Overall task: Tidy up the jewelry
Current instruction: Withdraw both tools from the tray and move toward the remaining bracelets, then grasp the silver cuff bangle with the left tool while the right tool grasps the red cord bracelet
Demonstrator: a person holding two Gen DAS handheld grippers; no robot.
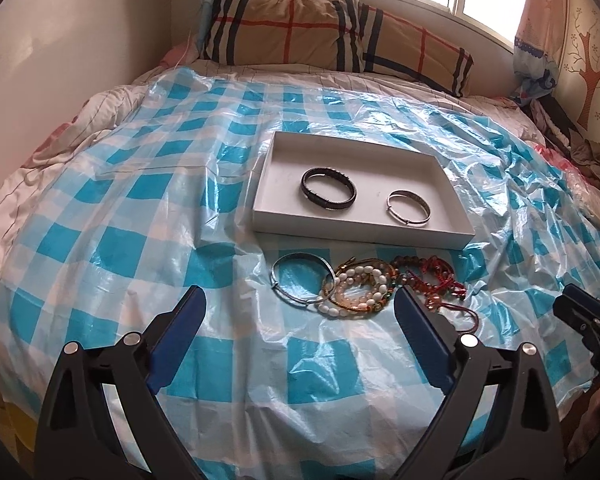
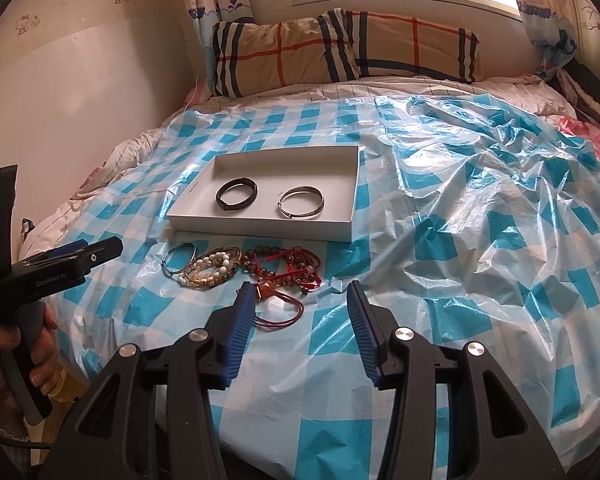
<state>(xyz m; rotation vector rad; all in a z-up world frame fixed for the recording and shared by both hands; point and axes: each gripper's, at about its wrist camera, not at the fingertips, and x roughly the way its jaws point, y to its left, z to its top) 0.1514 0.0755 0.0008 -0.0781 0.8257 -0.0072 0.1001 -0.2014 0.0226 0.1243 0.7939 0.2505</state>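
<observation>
A white shallow box lies on the blue checked plastic sheet. In it are a black bracelet and a silver bangle. In front of the box lies a pile: a silver bangle, pearl and bead bracelets, and red-brown bead strings. My left gripper is open, just short of the pile. My right gripper is open, empty, at the red cords' near edge.
The checked plastic sheet covers a bed and is crumpled on the right. A plaid pillow lies at the head under the window. A wall runs along the left. Clothes are heaped at the far right.
</observation>
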